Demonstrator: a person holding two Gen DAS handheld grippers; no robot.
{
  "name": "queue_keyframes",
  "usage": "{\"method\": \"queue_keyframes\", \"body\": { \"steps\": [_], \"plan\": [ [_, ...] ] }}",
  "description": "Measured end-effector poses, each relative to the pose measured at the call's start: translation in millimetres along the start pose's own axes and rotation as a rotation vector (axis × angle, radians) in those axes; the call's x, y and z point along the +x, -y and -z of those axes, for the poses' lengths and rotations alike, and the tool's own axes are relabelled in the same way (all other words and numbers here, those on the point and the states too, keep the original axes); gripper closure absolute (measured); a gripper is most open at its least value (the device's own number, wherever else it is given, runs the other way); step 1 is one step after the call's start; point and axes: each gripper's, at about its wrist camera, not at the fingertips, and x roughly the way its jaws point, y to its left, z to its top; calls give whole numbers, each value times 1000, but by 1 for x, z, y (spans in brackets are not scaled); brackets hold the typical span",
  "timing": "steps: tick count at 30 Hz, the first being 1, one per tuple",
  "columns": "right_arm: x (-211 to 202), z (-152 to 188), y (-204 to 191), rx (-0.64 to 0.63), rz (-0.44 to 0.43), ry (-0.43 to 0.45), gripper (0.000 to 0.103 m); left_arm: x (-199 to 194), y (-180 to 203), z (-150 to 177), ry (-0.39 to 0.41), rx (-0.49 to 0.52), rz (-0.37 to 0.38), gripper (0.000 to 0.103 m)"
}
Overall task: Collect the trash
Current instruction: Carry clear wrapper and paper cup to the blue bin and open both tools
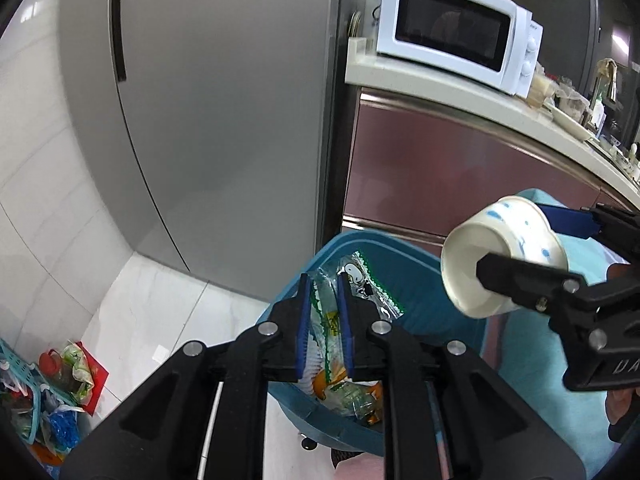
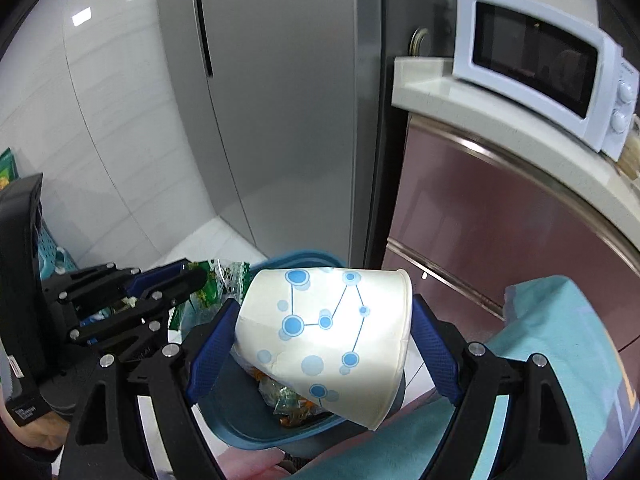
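My left gripper point(image 1: 325, 280) is shut on a clear plastic snack wrapper point(image 1: 362, 280) with green edges, held over the blue trash bin point(image 1: 424, 304). The bin holds several crumpled wrappers point(image 1: 352, 398). My right gripper point(image 2: 324, 312) is shut on a white paper cup point(image 2: 328, 336) with blue dots, tilted on its side above the bin point(image 2: 248, 432). The cup also shows in the left wrist view point(image 1: 500, 256), to the right of the bin. The left gripper point(image 2: 192, 280) and its wrapper point(image 2: 224, 280) show at left in the right wrist view.
A grey fridge point(image 1: 224, 120) stands behind the bin. A counter point(image 1: 460, 84) with a white microwave point(image 1: 460, 28) and pink cabinet fronts point(image 1: 460, 176) is at right. A teal basket and bags point(image 1: 52, 396) lie on the floor at left. Teal cloth point(image 2: 560, 380) is at lower right.
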Motion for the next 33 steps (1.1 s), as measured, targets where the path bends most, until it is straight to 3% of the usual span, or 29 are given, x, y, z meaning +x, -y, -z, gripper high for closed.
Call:
{"method": "queue_keyframes", "body": {
  "steps": [7, 14, 16, 20, 27, 31, 33],
  "plan": [
    [30, 6, -1, -10, -8, -74, 22, 33, -4, 8, -56, -18, 20, 89],
    [50, 10, -2, -9, -36, -146, 21, 52, -3, 11, -88, -19, 29, 80],
    [55, 11, -2, -12, -47, -161, 20, 56, -3, 12, -96, -20, 33, 66],
    [61, 13, 1, 7, -40, -170, 11, 59, -6, 14, -96, -22, 27, 55],
    [58, 14, 5, 26, -35, -159, 11, 53, -11, 13, -73, -42, 4, 30],
    [47, 15, 10, 44, -38, -125, 9, 40, -10, 14, -34, -42, -27, 9],
    [40, 16, 12, 50, -36, -105, 7, 32, -9, 13, -22, -44, -41, 6]
  ]
}}
